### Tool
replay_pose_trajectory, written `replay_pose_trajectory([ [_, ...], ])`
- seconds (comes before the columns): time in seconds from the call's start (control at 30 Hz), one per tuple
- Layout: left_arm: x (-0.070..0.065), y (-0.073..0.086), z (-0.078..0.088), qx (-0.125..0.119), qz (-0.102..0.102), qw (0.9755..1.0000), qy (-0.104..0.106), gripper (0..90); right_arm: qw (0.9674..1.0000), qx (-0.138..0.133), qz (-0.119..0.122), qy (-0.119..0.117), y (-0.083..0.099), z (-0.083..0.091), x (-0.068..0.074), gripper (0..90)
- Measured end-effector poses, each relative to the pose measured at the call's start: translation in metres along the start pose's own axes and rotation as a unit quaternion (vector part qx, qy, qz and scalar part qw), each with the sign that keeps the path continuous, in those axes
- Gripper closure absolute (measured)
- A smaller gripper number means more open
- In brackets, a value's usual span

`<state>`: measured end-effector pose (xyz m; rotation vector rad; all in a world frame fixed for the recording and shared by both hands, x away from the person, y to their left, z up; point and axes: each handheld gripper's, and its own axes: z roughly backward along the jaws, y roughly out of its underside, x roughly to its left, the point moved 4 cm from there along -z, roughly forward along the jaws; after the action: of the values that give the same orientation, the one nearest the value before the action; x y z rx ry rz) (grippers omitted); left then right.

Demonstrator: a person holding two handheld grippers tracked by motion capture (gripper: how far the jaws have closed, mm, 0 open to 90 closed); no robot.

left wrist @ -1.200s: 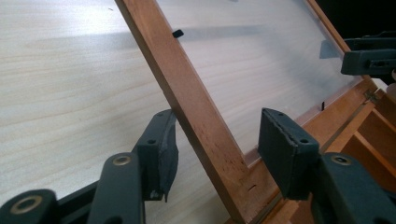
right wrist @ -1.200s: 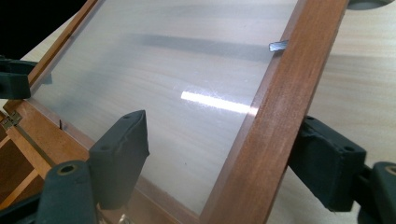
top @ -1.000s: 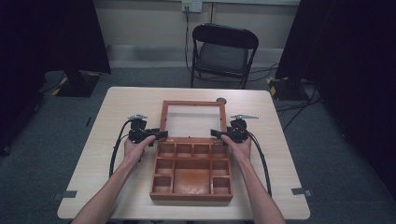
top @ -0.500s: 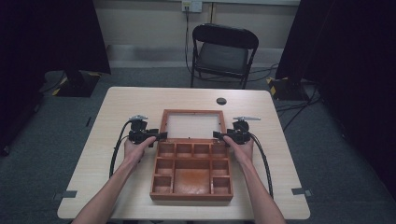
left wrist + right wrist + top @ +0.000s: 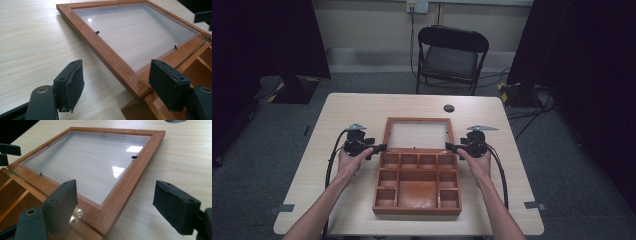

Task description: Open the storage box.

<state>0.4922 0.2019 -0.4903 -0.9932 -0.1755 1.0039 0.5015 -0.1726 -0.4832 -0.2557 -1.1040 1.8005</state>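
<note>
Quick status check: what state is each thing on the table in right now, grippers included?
Wooden box: open, compartments look empty.
Glass lid: folded fully back, lying flat on the table.
Left gripper: jaws just been opening, nothing pressed between the pads.
Right gripper: open, jaws straddle the lid's corner without gripping.

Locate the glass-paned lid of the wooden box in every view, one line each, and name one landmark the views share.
High view: the lid lies flat at table centre, behind the compartments.
Left gripper view: the lid fills the upper right, a corner between the open claw's pads.
Right gripper view: the lid spans the upper left and centre.
Shared landmark: the hinge edge joining lid and box.
</note>
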Motion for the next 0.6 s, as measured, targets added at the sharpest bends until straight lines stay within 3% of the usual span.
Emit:
replay_pose_trajectory([
  [0.1, 0.0, 0.005, 0.008, -0.003, 0.007, 1.0, -0.003, 27.6, 0.9999, -0.01, -0.006, -0.001, 0.002, 0.011, 0.002, 19.6],
  [0.17, -0.002, 0.008, 0.012, 0.003, 0.002, 1.0, -0.007, 27.5, 0.9997, -0.017, -0.014, -0.009, 0.005, 0.018, 0.004, 19.5],
  [0.3, -0.006, 0.012, 0.024, 0.001, -0.011, 0.9999, -0.009, 27.5, 0.9998, -0.018, 0.002, -0.002, 0.01, 0.035, 0.006, 19.4],
  [0.43, -0.005, 0.017, 0.036, 0.007, -0.033, 0.9989, -0.032, 27.5, 0.9998, -0.019, 0.007, 0.002, 0.017, 0.052, 0.004, 19.0],
  [0.6, 0.005, 0.026, 0.051, 0.011, -0.037, 0.9975, -0.059, 25.7, 0.9996, -0.003, 0.024, 0.016, 0.032, 0.071, 0.002, 18.1],
])
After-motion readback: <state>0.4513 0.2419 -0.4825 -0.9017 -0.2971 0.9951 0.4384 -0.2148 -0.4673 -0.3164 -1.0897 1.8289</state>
